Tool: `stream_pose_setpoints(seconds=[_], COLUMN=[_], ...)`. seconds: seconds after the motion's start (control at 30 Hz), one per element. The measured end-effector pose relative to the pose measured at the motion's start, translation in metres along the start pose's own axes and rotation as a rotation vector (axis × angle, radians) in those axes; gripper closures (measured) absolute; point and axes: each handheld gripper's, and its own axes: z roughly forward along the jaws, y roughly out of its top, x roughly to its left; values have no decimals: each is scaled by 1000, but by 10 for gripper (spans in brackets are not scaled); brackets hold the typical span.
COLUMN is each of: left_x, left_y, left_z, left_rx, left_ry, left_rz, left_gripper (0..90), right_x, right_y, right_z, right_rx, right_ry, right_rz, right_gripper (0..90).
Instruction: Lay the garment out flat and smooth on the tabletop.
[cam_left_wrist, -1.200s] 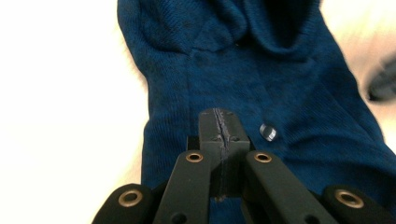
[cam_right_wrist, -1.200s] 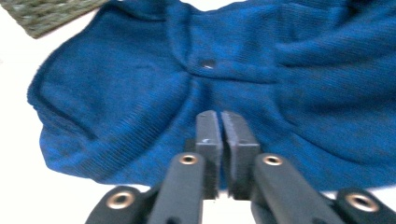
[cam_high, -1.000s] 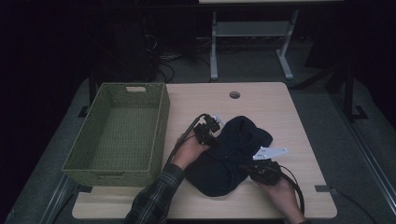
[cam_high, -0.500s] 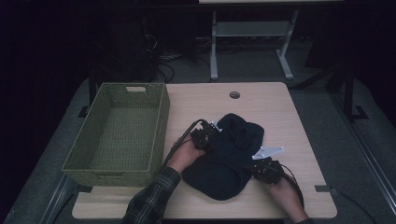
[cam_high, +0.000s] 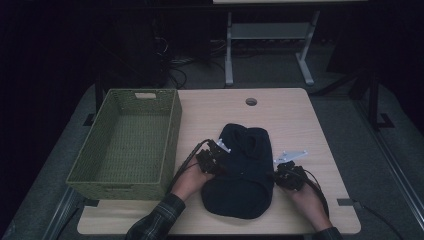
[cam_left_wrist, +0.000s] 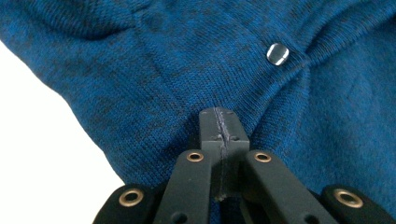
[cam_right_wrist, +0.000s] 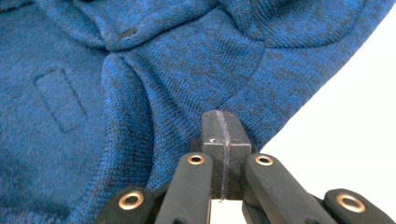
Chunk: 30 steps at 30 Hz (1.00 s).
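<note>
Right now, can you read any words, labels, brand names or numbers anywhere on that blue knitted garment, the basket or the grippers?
None can be read.
Blue knitted garment: no print; its snap button is plain, and a sewn rectangular patch carries no lettering.
Green woven basket: no tag or writing visible.
Left gripper and right gripper: bare black jaws, no markings.
Wooden table: unmarked.

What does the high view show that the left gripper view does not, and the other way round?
High view alone: the green woven basket left of the garment, the wooden table with its cable hole, both hands, and the right gripper. Left gripper view alone: a shiny snap button and the knit's blue weave, with the jaws pressed together. Both share the blue knitted garment and the left gripper.
</note>
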Motion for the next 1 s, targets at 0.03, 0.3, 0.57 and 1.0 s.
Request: stream_pose_setpoints(seconds=[0.03,0.3,0.57,1.0], left_x=[-3,-23,-39,-17], left_y=[-1,-16,-27,-19], left_z=[-1,-5,-8,-36], left_rx=[0,-16,-25,-172], left_ry=[4,-1,-10,8], left_rz=[5,18,20,-66], left_gripper=[900,900,900,900], right_x=[-1,4,13,4], right_y=[0,-2,-11,-1], right_z=[0,-3,-9,-22], right_rx=[1,16,18,-88], right_ry=[2,0,23,15], right_rz=[0,-23,-35,-42], right_gripper=[900,900,900,900])
